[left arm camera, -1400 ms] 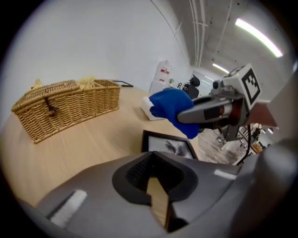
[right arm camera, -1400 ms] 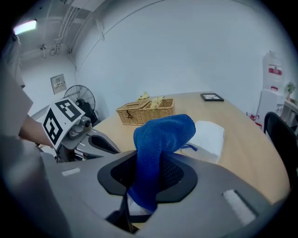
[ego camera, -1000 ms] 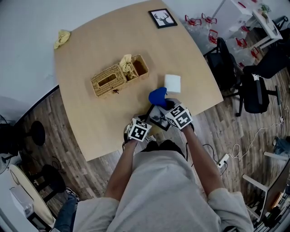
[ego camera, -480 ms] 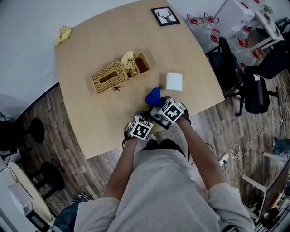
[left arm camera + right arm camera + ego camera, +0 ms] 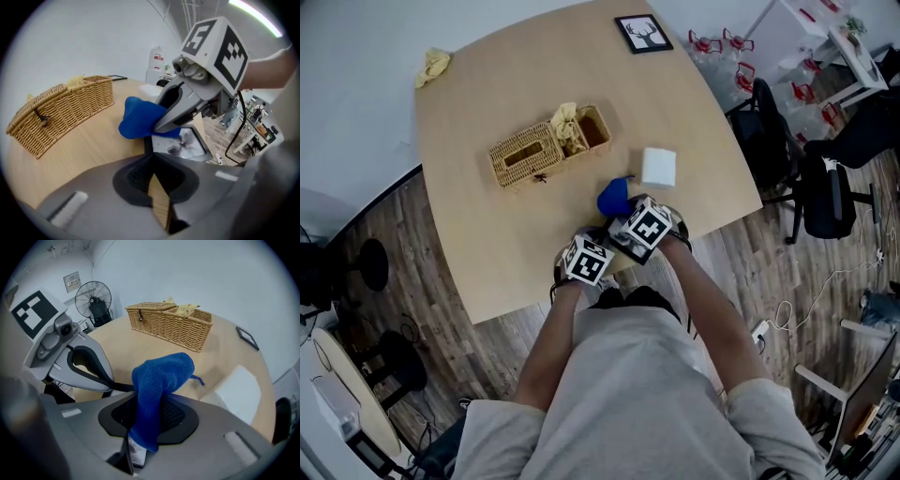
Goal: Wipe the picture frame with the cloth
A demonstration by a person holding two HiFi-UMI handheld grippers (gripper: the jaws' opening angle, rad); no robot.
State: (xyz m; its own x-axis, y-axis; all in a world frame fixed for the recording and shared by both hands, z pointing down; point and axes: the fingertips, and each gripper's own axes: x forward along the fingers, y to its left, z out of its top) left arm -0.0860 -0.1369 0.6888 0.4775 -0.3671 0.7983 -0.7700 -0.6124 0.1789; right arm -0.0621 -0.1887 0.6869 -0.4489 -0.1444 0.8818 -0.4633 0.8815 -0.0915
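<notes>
A small black picture frame [image 5: 180, 142] with a grey flower print is tilted just above the table's near edge, and my left gripper [image 5: 157, 187] is shut on its near corner. My right gripper [image 5: 147, 427] is shut on a blue cloth [image 5: 161, 376], which bulges past the jaws and lies against the frame's far end [image 5: 140, 122]. In the head view the two marker cubes sit side by side, left [image 5: 587, 260] and right [image 5: 642, 225], with the blue cloth [image 5: 612, 197] just beyond them. The frame is mostly hidden there.
A wicker basket [image 5: 548, 147] with yellow cloth in it stands mid-table. A white folded pad [image 5: 658, 167] lies to the right of the blue cloth. A second frame with a deer print [image 5: 643, 34] is at the far corner, a yellow rag [image 5: 431, 66] at the far left. Office chairs [image 5: 825, 178] stand to the right.
My right gripper has slid left and away across the frame, carrying the blue cloth with it. The left gripper has stayed nearly still, holding the frame.
</notes>
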